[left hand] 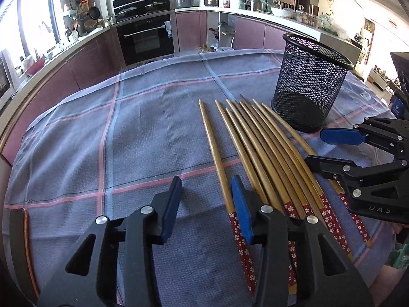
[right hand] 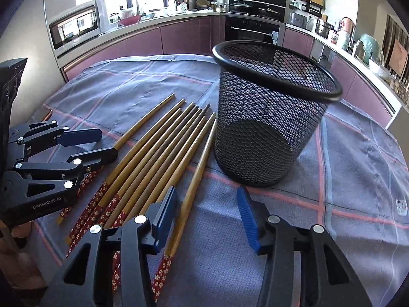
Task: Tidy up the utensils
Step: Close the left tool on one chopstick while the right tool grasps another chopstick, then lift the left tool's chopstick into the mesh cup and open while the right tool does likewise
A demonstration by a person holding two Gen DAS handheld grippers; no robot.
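Observation:
Several wooden chopsticks [left hand: 260, 148] [right hand: 158, 148] with red flowered handles lie side by side on the checked cloth, tips pointing away. A black mesh cup [left hand: 306, 84] [right hand: 268, 117] stands upright and empty just right of their tips. My left gripper [left hand: 207, 204] [right hand: 102, 143] is open low over the handles, with the leftmost chopstick [left hand: 217, 153] running between its fingers close to the right pad. My right gripper [right hand: 207, 209] [left hand: 315, 148] is open too, and the rightmost chopstick [right hand: 196, 171] passes between its fingers near the left pad.
A blue-grey tablecloth [left hand: 102, 140] with pink lines covers the table, whose wooden edge [left hand: 25, 243] shows at the left. Kitchen counters and an oven [left hand: 145, 41] stand beyond the far edge. A person's hand [right hand: 18, 230] holds the left gripper.

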